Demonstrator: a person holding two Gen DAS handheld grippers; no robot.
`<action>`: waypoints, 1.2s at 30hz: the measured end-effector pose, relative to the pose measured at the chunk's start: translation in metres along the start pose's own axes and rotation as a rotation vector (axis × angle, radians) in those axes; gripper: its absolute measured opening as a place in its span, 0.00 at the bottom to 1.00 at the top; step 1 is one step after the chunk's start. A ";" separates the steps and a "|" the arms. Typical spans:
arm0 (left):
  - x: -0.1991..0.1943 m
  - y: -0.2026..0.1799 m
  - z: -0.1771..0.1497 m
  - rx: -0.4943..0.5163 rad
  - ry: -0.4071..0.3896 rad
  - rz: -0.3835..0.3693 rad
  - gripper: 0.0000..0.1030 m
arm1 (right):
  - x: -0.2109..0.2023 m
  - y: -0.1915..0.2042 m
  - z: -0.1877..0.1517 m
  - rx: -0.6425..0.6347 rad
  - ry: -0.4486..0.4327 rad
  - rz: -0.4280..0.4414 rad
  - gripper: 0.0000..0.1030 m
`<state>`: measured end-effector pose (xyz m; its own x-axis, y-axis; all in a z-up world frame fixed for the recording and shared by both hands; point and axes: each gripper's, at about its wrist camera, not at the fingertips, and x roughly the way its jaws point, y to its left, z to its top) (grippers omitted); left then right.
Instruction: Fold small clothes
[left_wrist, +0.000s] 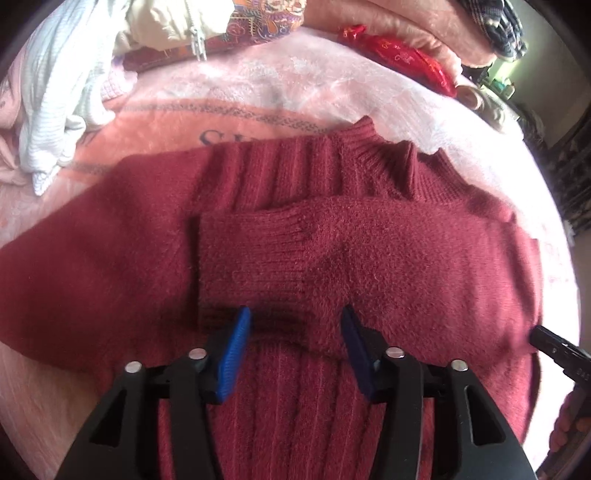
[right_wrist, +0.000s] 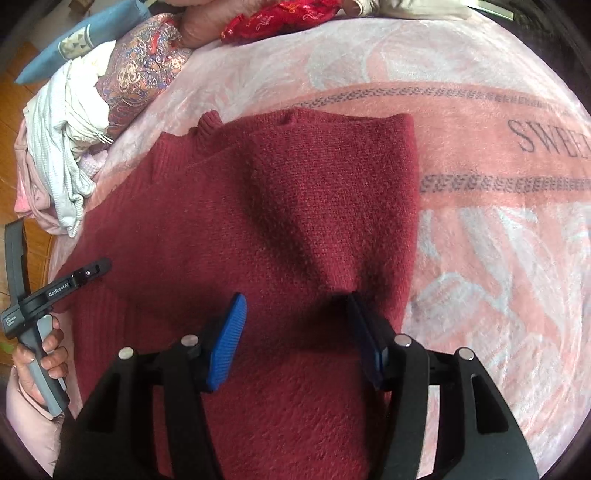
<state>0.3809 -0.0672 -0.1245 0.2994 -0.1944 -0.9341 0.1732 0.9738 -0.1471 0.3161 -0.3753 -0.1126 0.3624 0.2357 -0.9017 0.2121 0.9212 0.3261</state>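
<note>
A dark red knit sweater lies flat on a pink blanket, one sleeve folded across its chest with the ribbed cuff near the middle. My left gripper hangs just above the cuff's near edge, its blue pads apart and nothing between them. In the right wrist view the same sweater spreads below my right gripper, which stands open over the folded side with nothing pinched. The left gripper shows at that view's left edge, held by a hand.
The pink blanket with printed letters covers the bed. A heap of white and pale clothes lies at the back left, next to a patterned cushion. A red cloth bundle sits at the far edge. Wooden floor shows beyond the bed.
</note>
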 end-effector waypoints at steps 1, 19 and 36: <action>-0.008 0.009 -0.001 -0.001 -0.014 0.007 0.69 | -0.005 0.002 -0.003 -0.007 0.000 -0.011 0.62; -0.078 0.346 -0.021 -0.430 -0.046 0.368 0.85 | 0.005 0.018 -0.004 -0.032 0.049 -0.067 0.70; -0.046 0.345 -0.018 -0.395 -0.033 0.338 0.10 | 0.018 0.016 -0.005 -0.031 0.051 -0.061 0.73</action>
<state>0.4095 0.2801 -0.1379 0.3082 0.1415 -0.9408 -0.3040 0.9517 0.0435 0.3212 -0.3547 -0.1256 0.3024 0.1940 -0.9332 0.2041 0.9432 0.2622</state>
